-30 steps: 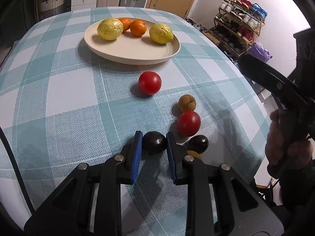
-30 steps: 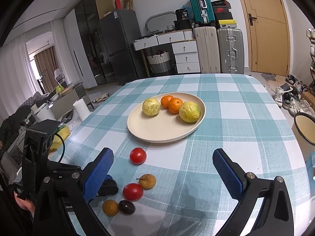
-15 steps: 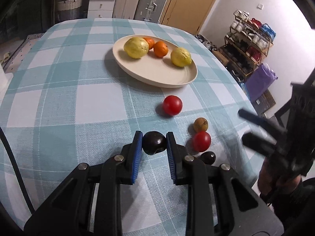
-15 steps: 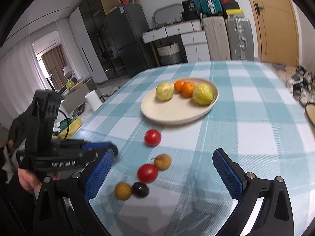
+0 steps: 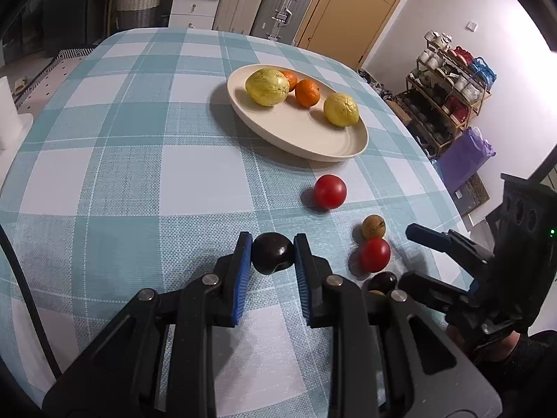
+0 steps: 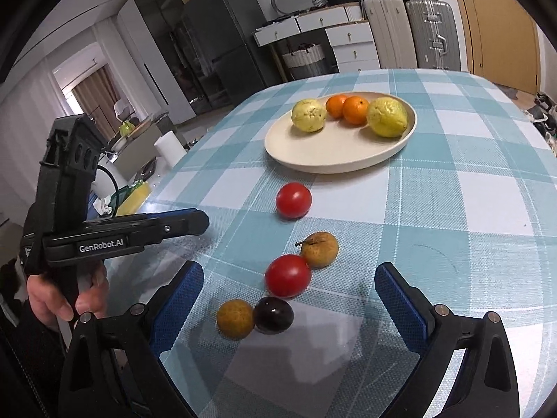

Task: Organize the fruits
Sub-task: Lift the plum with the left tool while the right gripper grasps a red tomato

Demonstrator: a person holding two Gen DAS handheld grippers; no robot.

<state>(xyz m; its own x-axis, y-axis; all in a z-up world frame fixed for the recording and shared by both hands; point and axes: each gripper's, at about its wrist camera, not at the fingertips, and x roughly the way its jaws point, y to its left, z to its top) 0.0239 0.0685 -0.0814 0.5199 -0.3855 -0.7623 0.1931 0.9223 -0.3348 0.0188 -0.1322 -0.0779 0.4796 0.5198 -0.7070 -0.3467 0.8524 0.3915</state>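
Note:
My left gripper (image 5: 272, 256) is shut on a dark plum (image 5: 272, 253) and holds it above the checked tablecloth. A cream plate (image 5: 306, 139) farther back holds two yellow-green guavas and two oranges. On the cloth lie a red tomato (image 5: 330, 191), a brown fruit (image 5: 373, 226), a second tomato (image 5: 374, 254) and another dark plum (image 5: 382, 282). My right gripper (image 6: 289, 299) is open, low over the near fruits: a tomato (image 6: 288, 275), a brown fruit (image 6: 319, 249), a dark plum (image 6: 273, 314) and a small orange-brown fruit (image 6: 235, 318).
The table's right edge (image 5: 449, 202) drops toward a shoe rack (image 5: 449, 83) and a purple bag (image 5: 464, 156). In the right wrist view the left gripper's body (image 6: 104, 237) hangs over the table's left edge, near a paper roll (image 6: 169, 148).
My left gripper has lifted the dark plum off the cloth and drawn back and left. My right gripper has come down closer to the near cluster of fruits, still open.

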